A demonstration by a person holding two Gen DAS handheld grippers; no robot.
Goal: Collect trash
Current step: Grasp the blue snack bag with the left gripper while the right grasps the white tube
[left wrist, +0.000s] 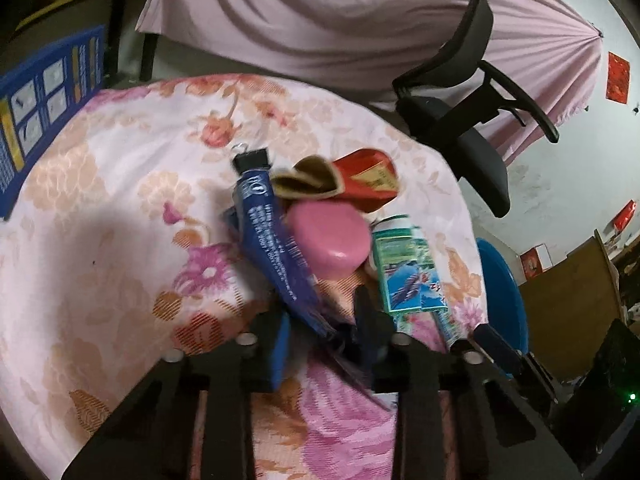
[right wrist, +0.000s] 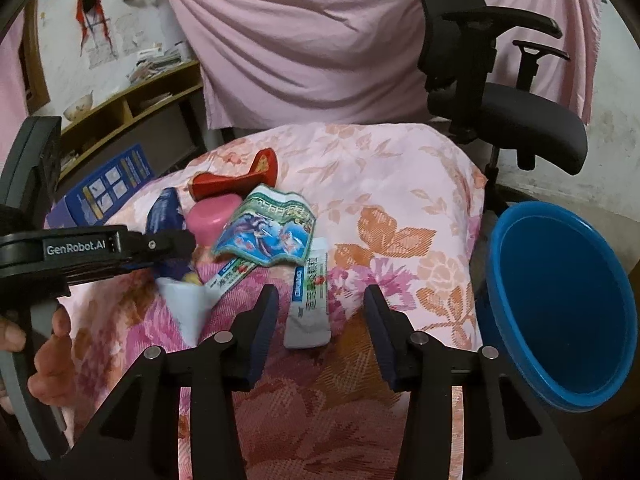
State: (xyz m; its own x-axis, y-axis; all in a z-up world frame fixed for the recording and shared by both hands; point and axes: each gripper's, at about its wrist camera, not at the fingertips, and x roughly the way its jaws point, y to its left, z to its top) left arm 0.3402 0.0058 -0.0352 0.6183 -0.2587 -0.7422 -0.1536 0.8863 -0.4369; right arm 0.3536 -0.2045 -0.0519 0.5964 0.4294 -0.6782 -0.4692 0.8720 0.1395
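Blue wrapper (left wrist: 276, 248) between left gripper (left wrist: 324, 332) pads; right gripper (right wrist: 320, 316) open.

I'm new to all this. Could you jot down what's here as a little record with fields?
Surface: floral cloth
Trash pile: blue tube, pink case, red pack, green packet, white tube
Container: blue basin, empty, at the cloth's right edge
Left gripper: around blue tube's end; grip too blurred to tell
Right gripper: open, straddling white tube
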